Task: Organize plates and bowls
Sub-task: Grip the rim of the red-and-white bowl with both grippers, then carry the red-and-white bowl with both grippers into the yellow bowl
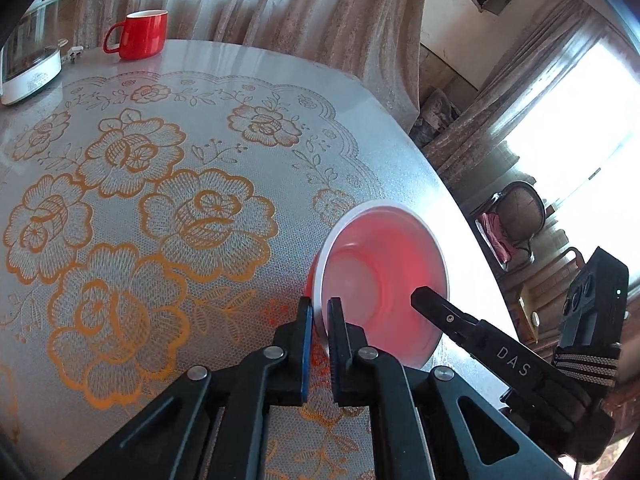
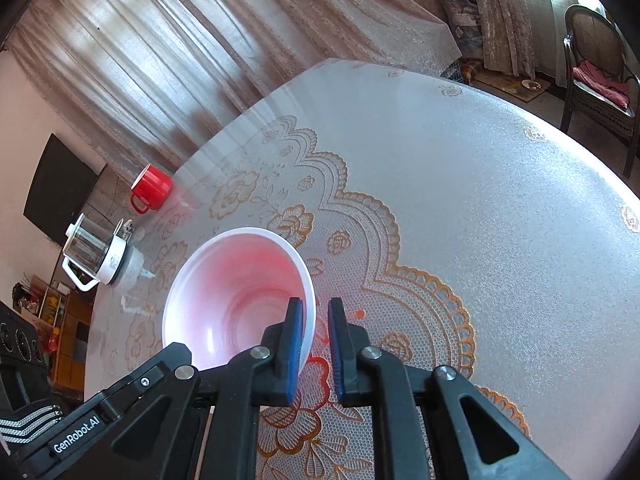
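A thin white bowl with a red outside is tilted over the lace-patterned table, its opening facing both cameras. My left gripper is shut on the bowl's near-left rim, one blue pad outside the wall and one inside. My right gripper is shut on the opposite rim, its left pad inside the bowl. In the left wrist view one of the right gripper's fingers reaches over the bowl's right rim. Whether the bowl's base touches the table is hidden.
A red mug and a glass kettle on a white base stand at the table's far side by the curtain. The table edge runs close to the bowl. A chair stands beyond.
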Tool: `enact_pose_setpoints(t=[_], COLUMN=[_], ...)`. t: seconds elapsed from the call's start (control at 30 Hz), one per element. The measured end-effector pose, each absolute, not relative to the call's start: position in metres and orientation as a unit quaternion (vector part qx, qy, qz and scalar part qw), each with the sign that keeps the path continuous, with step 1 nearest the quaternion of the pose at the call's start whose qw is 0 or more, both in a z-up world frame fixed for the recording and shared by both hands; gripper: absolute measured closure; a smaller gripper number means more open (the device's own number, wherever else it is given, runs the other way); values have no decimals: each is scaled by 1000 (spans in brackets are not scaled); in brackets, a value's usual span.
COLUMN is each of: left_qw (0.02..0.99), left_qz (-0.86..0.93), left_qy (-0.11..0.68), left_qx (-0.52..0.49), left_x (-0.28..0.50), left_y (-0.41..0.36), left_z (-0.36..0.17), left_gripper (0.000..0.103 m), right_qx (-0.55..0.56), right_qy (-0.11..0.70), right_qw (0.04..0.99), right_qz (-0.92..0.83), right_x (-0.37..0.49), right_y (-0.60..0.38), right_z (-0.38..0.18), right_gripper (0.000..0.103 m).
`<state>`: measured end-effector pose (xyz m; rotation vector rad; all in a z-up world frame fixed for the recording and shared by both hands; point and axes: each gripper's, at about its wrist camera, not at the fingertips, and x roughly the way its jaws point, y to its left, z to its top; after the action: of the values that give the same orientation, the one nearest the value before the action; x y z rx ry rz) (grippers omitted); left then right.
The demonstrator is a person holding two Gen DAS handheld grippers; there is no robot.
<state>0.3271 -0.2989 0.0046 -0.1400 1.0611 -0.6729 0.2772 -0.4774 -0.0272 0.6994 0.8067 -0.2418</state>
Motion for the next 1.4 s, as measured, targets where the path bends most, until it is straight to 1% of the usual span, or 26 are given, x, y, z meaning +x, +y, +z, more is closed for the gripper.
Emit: enact_pose_setpoints(t=[0.17, 0.4, 0.5, 0.57, 0.67, 0.77, 0.97, 1.03, 1.3, 1.33, 1.37, 1.4], left_qw=[792, 793, 794, 797, 798, 799, 803, 803, 807, 811, 814, 817], left_qz=[-302, -274, -259, -250, -238, -233, -226, -227, -228, -229, -230, -232], left_qy=[525, 537, 543, 543, 545, 546, 541, 542, 537, 532, 527, 523], left_qx=[-81, -89, -87, -88, -97, -98, -101, -101, -91, -84, -77, -75], left_x=[320, 304, 297, 294, 291, 286, 278, 279, 275, 272, 270, 268], left_y=[-281, -248, -234, -224, -207, -196, -179, -177, -175, -175, -175, -176], left_z=[2, 8, 9, 9, 7, 8, 13, 12, 7, 8, 9, 9], left_gripper=[98, 98, 98, 98, 98, 98, 98, 96, 95, 95, 95, 96], right_qx=[338, 337, 333, 333, 325, 324, 309, 303, 295, 293, 287, 283], right_qy=[393, 415, 422, 424, 421, 424, 429, 426, 434, 434, 434, 434], right_qw=[849, 843, 842, 842, 846, 846, 849, 852, 851, 852, 854, 855], right_qz=[-101, -65, -47, -36, -28, -16, -16, -17, -19, -22, -20, -18], right_x=[275, 271, 269, 267, 262, 257, 251, 249, 248, 247, 247, 247], right_y=[-472, -451, -440, -433, -423, -415, -397, -394, -383, -381, -378, -375], right_z=[-30, -30, -26, -24, -19, -17, -13, -9, -12, -13, -14, -14], right_gripper=[93, 92, 90, 86, 83, 79, 79, 78, 79, 85, 89, 91])
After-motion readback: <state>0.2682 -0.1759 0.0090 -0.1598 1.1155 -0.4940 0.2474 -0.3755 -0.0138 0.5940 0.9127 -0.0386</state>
